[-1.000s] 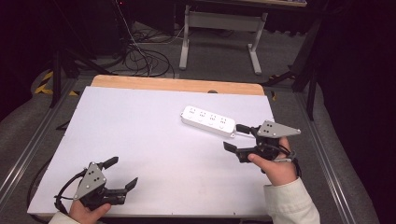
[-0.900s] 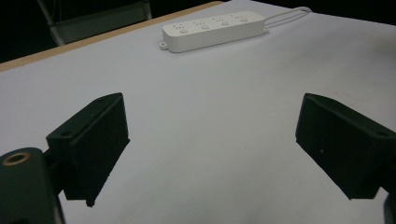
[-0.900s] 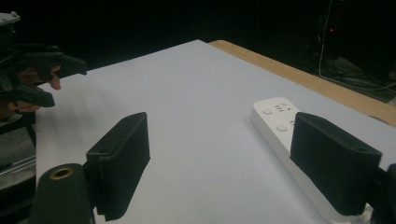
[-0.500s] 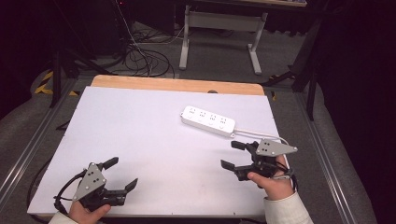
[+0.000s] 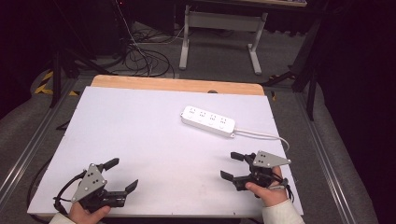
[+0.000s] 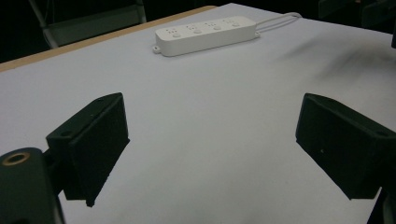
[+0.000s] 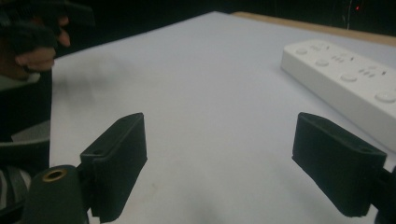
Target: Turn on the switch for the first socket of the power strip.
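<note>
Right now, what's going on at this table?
A person sits at a white table with a gripper in each hand. The left gripper and the right gripper are both open and hold nothing, each near the table's front edge. A white power strip lies flat toward the far right, its cord trailing off to the right. The right gripper is the closer one to it, but nothing touches the strip.

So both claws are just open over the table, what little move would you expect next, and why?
Probably the right gripper eases forward toward the power strip. Its jaws are spread wide and hold nothing, and the strip lies just beyond it on the white table, the one loose thing there. The left gripper, also open and empty, sits much farther from it.
</note>
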`<state>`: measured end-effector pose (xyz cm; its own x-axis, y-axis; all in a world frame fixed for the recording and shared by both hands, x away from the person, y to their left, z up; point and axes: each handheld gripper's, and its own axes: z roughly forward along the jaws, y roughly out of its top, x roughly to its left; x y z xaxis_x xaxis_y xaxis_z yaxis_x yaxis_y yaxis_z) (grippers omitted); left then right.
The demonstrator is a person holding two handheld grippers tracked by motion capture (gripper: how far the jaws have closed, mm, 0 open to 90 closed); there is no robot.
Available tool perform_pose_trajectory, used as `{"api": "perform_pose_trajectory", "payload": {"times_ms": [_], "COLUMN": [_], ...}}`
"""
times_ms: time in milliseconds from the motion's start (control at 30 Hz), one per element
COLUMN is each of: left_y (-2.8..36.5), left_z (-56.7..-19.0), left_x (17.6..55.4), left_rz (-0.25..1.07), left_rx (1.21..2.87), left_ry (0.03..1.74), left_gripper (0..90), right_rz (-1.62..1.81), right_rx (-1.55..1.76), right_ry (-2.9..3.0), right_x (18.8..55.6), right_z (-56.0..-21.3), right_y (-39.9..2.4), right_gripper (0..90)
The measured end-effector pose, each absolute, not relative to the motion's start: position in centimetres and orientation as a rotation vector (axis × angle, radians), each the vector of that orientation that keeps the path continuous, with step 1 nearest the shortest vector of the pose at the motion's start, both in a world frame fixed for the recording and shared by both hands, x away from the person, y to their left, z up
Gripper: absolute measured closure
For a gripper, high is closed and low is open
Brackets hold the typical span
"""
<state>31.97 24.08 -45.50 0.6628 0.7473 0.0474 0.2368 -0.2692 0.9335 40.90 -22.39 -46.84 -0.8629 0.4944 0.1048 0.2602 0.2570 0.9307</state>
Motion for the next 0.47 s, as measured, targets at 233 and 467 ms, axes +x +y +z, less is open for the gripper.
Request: {"api": "perform_pose_trajectory", "payload": {"times_ms": [233, 467], "left_y": [24.2, 24.3], "left_z": [-45.6, -45.7], "left_x": [31.9, 32.0], "left_rz": [0.612, 0.615], "left_rx": [1.826, 1.834], "left_ry": [0.798, 0.8], "left_gripper": [9.4, 9.3], "right_rz": [1.575, 1.58], "right_rx": [0.735, 0.767], "right_ry": [2.354, 2.333], "right_x": [40.8, 40.9], "right_z": [-48.0, -48.1], "right_y": [-21.7, -21.7], "right_gripper": [18.0, 18.0]}}
